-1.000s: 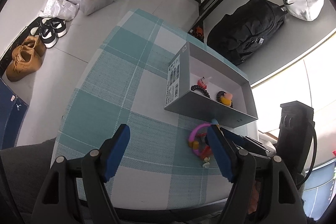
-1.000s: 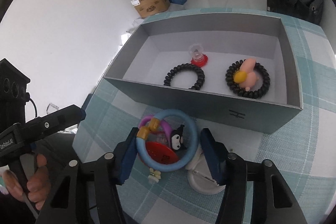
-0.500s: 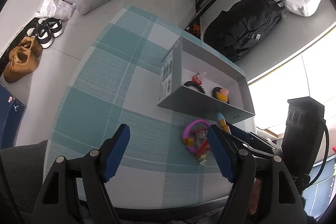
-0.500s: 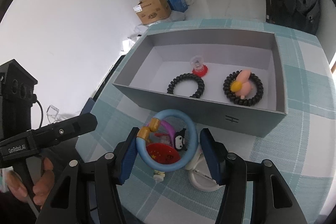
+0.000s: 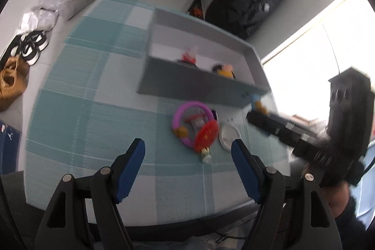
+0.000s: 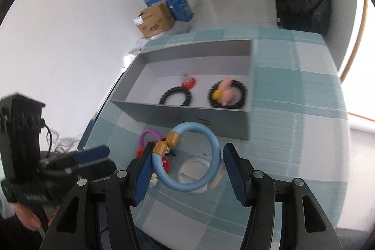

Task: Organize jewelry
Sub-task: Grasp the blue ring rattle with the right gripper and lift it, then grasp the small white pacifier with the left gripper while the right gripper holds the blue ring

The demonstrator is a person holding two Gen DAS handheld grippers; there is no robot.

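The right gripper (image 6: 187, 168) is gripping the blue bracelet (image 6: 187, 158), its blue fingers (image 6: 143, 176) closing on the ring's sides and carrying it above the checked counter (image 6: 293, 132), just in front of the grey box (image 6: 185, 113). Inside that box a plain black coil band (image 6: 175, 98), a second coil band with a pink and yellow charm (image 6: 227, 94) and a small red piece (image 6: 187, 81) are lying side by side. On the counter, the purple bracelet (image 5: 187, 122) is sitting beside a red disc charm (image 5: 206, 136) and a small white round lid (image 5: 229, 136), all near the box's front wall. The left gripper (image 5: 188, 168) is hovering short of them, fingers (image 5: 130, 169) spread wide and holding nothing.
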